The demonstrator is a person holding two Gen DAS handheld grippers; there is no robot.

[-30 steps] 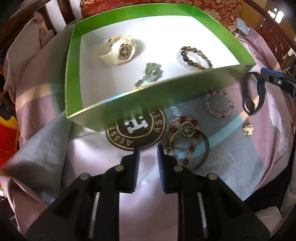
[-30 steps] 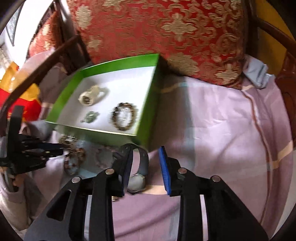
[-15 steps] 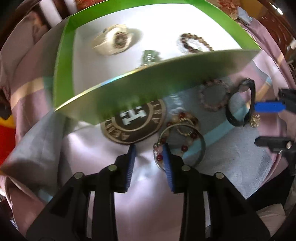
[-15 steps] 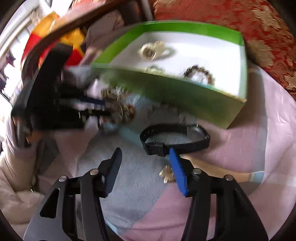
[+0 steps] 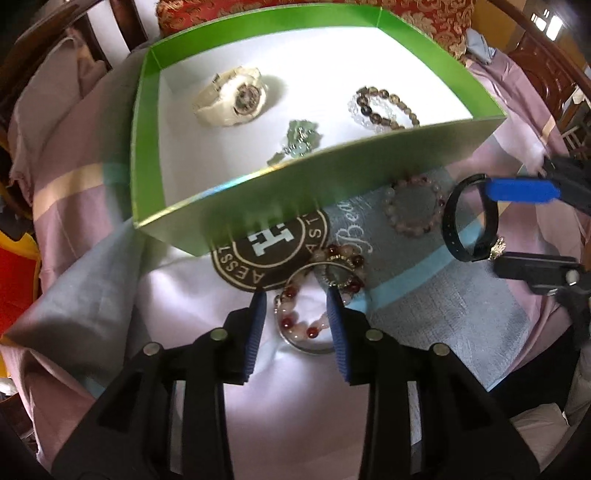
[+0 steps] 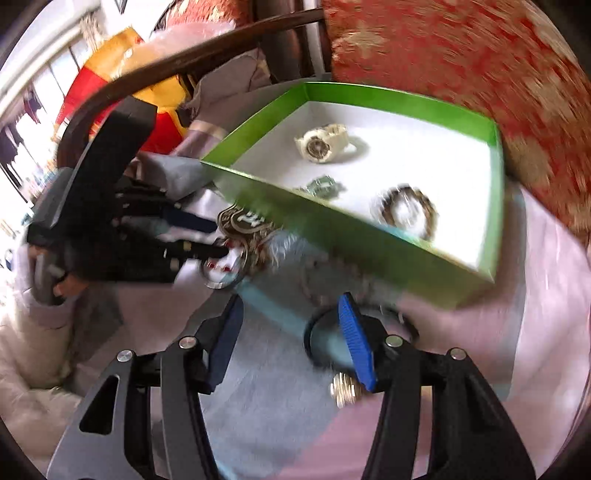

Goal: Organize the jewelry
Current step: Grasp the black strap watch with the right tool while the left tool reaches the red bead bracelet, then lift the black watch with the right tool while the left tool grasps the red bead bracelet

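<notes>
Jewelry lies both loose on the cloth and inside a green box [image 5: 332, 173]. Nearest the left gripper [image 5: 295, 314], whose blue-padded jaws stand apart with nothing clamped, a red-and-pale bead bracelet [image 5: 295, 325] and a thin metal bangle [image 5: 306, 345] sit between the fingers, overlapping another beaded bracelet [image 5: 341, 267] just beyond. They rest on a grey-and-lilac cloth [image 5: 436, 306] printed with a round brown logo [image 5: 269, 251]. Off to the side, the right gripper [image 5: 496, 225] is spread wide around one side of a black watch [image 5: 452, 221], one finger through its loop, not closed on it (the right wrist view is too blurred to add detail); a small gold charm [image 5: 498, 247] sits against the band. A pink bead bracelet [image 5: 413, 210] lies between the watch and the box wall. Inside the box, on its white floor, are a green pendant [image 5: 299, 140], then a cream watch [image 5: 232, 98] and a brown-and-clear bead bracelet [image 5: 384, 107]. Behind stands a red-and-gold cushion [image 5: 417, 14].
</notes>
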